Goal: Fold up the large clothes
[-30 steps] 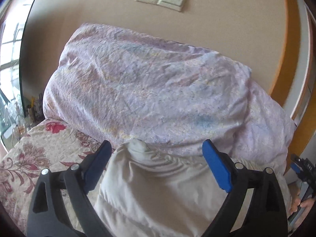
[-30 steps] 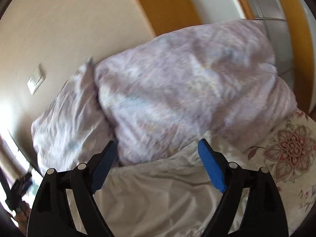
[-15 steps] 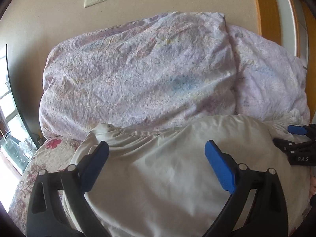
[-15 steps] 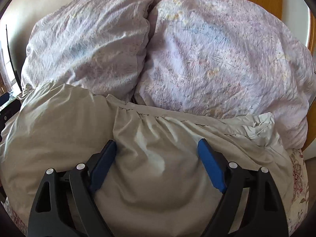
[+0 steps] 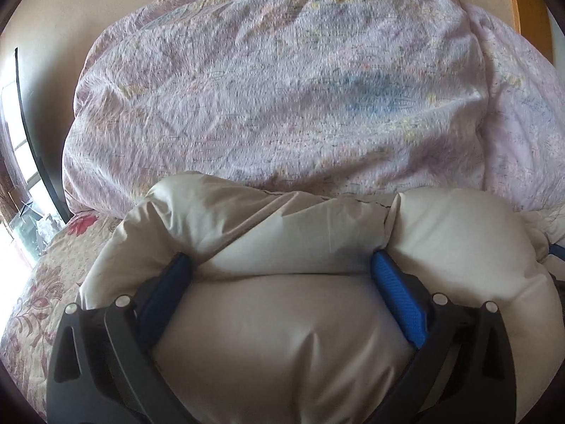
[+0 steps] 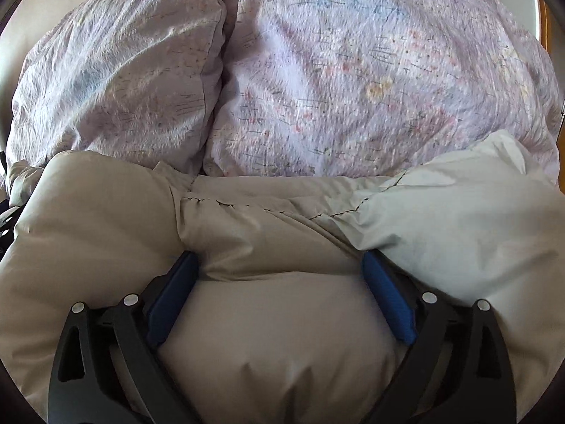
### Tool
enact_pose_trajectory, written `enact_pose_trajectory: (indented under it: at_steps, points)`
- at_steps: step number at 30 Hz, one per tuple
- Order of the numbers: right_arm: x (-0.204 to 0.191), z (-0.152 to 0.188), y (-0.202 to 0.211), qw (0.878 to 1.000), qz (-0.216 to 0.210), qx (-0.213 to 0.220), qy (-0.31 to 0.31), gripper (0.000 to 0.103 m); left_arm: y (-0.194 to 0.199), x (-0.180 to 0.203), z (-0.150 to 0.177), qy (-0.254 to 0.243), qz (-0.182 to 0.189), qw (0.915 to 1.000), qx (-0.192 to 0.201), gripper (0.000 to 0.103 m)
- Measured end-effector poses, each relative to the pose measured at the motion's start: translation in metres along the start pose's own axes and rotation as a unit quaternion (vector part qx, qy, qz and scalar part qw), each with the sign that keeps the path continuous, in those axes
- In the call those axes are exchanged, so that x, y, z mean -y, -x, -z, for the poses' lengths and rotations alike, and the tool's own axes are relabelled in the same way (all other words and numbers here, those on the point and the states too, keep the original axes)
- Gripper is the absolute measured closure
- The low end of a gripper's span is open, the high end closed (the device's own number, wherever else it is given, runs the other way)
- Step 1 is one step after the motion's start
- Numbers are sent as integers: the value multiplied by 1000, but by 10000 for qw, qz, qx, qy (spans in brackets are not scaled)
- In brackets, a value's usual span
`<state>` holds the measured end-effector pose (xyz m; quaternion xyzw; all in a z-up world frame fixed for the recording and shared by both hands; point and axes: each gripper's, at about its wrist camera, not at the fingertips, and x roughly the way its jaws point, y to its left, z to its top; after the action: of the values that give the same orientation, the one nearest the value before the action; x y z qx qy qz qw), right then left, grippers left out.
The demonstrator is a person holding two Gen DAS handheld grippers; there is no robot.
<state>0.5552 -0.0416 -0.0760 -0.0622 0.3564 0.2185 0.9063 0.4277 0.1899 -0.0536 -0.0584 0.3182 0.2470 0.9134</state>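
Note:
A puffy beige padded garment (image 5: 282,335) lies on the bed and fills the lower half of both views (image 6: 275,335). My left gripper (image 5: 282,272) is wide open and pressed down into it, so the padding bulges up between and around the blue pads (image 5: 399,296). My right gripper (image 6: 279,268) is also wide open and sunk into the same garment, with fabric swelling over its blue fingers (image 6: 386,296). Neither is closed on the cloth.
Two lilac patterned pillows (image 6: 123,70) (image 6: 370,70) stand against the beige wall just behind the garment. A floral bedsheet (image 5: 39,282) shows at the left. A window (image 5: 14,162) is at the far left, and an orange wooden frame (image 5: 526,10) at the right.
Both grippers have dropped from above the garment and pushed into it. The pillows now look closer and the padding bulges around the fingers.

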Motion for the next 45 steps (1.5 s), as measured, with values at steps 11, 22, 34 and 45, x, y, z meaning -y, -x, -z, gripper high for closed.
enact_pose_trajectory:
  at_steps: [11, 22, 34, 45]
  points:
    - [-2, -7, -10, 9996, 63, -257, -22, 6, -2, 6, -1, -202, -405, 9986, -256, 2]
    - [70, -30, 37, 9957, 712, 582, -147, 8, 52, -35, -31, 14, -546, 9975, 453, 2]
    - [121, 11, 3, 9944, 661, 58, -819, 6, -10, -77, -13, 602, -851, 9940, -339, 2]
    - [132, 10, -44, 9922, 575, -757, -806, 1, -58, -98, -4, 1235, -29, 9856, -1157, 2]
